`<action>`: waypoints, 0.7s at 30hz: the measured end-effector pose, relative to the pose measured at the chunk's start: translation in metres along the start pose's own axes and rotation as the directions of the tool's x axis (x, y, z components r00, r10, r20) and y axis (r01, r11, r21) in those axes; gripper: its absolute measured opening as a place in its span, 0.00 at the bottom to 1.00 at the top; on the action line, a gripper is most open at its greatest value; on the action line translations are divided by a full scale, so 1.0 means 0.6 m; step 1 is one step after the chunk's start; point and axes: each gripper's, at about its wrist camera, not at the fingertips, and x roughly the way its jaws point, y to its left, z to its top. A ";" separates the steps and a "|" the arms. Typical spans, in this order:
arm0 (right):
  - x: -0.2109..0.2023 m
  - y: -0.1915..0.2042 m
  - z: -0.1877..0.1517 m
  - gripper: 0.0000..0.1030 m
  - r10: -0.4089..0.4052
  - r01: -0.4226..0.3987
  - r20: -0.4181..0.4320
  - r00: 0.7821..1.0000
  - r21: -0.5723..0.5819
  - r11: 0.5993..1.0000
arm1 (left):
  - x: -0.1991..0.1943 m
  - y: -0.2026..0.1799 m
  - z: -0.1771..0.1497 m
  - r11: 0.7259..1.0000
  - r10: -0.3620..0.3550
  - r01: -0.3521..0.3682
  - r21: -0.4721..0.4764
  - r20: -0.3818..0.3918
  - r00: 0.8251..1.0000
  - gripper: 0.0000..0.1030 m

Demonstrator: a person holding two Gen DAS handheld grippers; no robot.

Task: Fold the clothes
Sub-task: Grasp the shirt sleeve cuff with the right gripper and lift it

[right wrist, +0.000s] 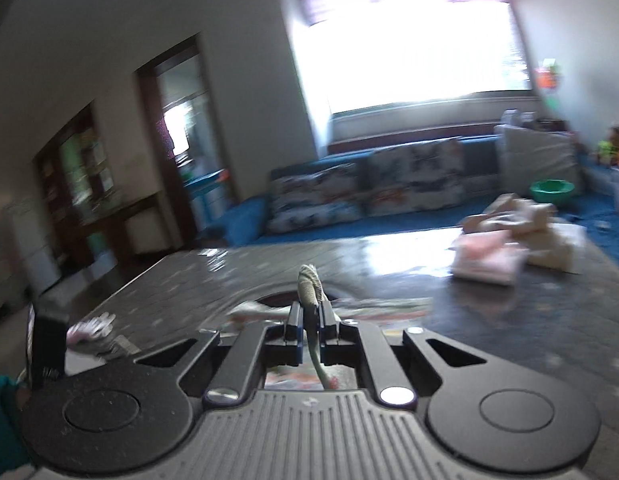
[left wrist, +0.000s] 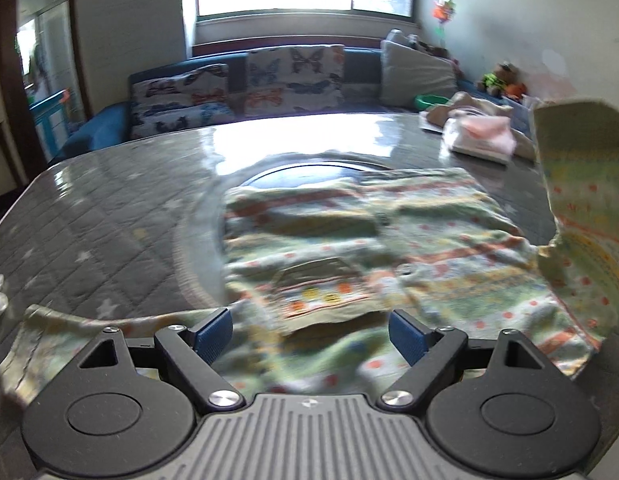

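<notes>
Looking through the left wrist camera, I see my left gripper (left wrist: pixel 311 330) with its jaws spread wide and nothing pinched between the blue pads (left wrist: pixel 213 328). They hover just over the near edge of the patterned garment (left wrist: pixel 349 240), a green, yellow and orange striped piece spread across the middle of the counter (left wrist: pixel 109 208). Its near hem droops toward the counter's near edge, one sleeve trails off toward the near left corner, and its right-hand part is lifted up off the surface, rising along the right side of the view. A stack of folded pink and cream clothes (left wrist: pixel 481 136) sits near the far right corner. Beyond the counter's far edge I make out a blue sofa (left wrist: pixel 245 88) with butterfly-print cushions.

Through the right wrist camera, which is blurred, my right gripper (right wrist: pixel 309 320) has its jaws closed tight on a thin fold of the garment (right wrist: pixel 309 284), the cloth poking up past the tips and hanging down behind them. The folded stack (right wrist: pixel 489 260) lies toward the far right of the counter (right wrist: pixel 509 340).
</notes>
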 end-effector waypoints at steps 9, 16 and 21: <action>0.127 0.099 -0.071 0.06 0.136 -0.156 -0.215 0.967 -0.078 0.985 | -0.027 0.094 -0.029 0.987 0.114 -0.114 -0.114 -0.011 0.993 0.85; 0.151 0.118 -0.112 0.15 0.174 -0.226 -0.330 0.928 -0.127 0.966 | -0.032 0.136 -0.045 0.974 0.167 -0.170 -0.153 -0.031 0.985 0.86; 0.126 0.060 -0.085 0.19 0.122 -0.171 -0.334 0.935 -0.121 0.978 | -0.036 0.172 -0.054 0.955 0.215 -0.220 -0.197 -0.046 0.975 0.86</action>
